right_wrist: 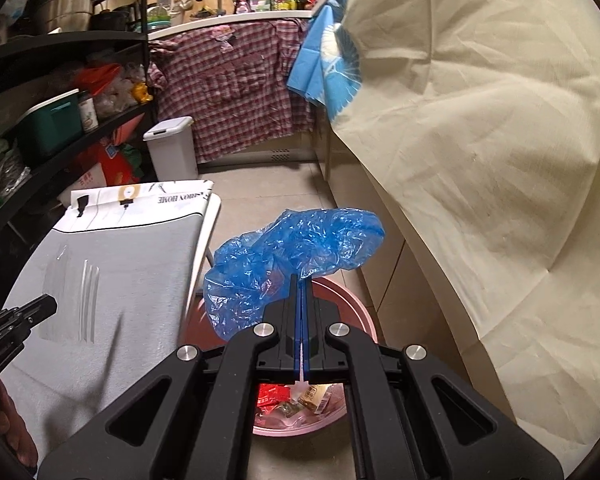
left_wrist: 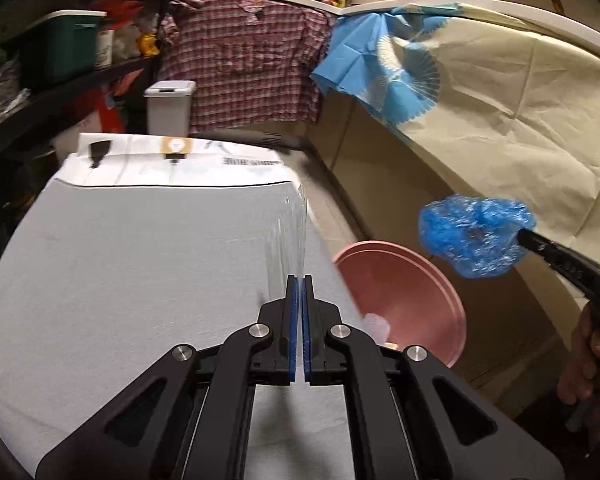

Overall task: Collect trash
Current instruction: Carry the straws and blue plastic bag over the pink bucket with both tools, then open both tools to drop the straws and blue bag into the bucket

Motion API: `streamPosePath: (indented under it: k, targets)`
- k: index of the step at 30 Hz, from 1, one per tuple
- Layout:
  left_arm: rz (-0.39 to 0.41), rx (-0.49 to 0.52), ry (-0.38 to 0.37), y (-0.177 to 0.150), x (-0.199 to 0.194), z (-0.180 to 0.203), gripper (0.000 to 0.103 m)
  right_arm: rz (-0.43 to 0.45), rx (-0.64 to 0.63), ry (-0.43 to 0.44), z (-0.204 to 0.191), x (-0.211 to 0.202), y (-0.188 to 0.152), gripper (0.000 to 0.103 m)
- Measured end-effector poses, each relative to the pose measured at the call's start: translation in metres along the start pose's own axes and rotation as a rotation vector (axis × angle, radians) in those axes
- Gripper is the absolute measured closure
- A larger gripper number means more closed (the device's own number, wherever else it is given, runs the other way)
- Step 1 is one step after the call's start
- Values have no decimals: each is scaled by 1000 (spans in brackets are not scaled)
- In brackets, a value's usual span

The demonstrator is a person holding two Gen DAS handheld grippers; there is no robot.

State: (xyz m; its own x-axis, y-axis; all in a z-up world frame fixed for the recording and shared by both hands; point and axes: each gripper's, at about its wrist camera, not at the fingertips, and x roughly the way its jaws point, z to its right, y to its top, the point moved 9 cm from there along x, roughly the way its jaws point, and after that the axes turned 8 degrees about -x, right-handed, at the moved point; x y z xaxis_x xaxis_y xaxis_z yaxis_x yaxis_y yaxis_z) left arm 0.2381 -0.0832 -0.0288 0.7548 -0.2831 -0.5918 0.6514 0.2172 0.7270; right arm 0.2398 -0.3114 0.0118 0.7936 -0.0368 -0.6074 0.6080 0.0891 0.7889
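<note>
The right gripper (right_wrist: 301,280) has its 2 blue-padded fingers pressed together on a crumpled blue plastic bag (right_wrist: 292,256), which hangs in the air just above the pink bin (right_wrist: 364,320) standing on the tiled floor (right_wrist: 276,196). Inside the bin, beneath the gripper, lie a red wrapper (right_wrist: 272,394) and a small carton (right_wrist: 318,396). From the left wrist view the same blue bag (left_wrist: 476,236) shows bunched at the tip of the right gripper, off to the side of the grey surface (left_wrist: 140,272) and above the far edge of the pink bin (left_wrist: 404,296).

The left gripper (left_wrist: 299,280) is also closed, its pads pinching a sheet of clear plastic film (left_wrist: 288,240) that stands upright over the surface near its bin-side edge. In the right wrist view that clear film (right_wrist: 76,300) hangs ahead of the left gripper (right_wrist: 46,306), over the grey surface (right_wrist: 140,280).

Further back, a white lidded bin (right_wrist: 172,152) stands on the floor below a plaid shirt (right_wrist: 236,92) draped from the counter, and a cream cloth (right_wrist: 480,120) with a blue patch covers the cabinets beside the pink bin.
</note>
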Motion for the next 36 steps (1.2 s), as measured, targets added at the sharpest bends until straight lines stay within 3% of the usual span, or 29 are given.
streamPosePath:
  k: [16, 24, 36]
  targets:
    - [-60, 87, -169, 11, 52, 91, 101, -84, 73, -38, 29, 38, -9, 103]
    - [-121, 103, -205, -3, 83, 105, 101, -120, 80, -46, 34, 55, -13, 103]
    - [-217, 91, -175, -25, 126, 94, 101, -171, 52, -46, 32, 82, -19, 102]
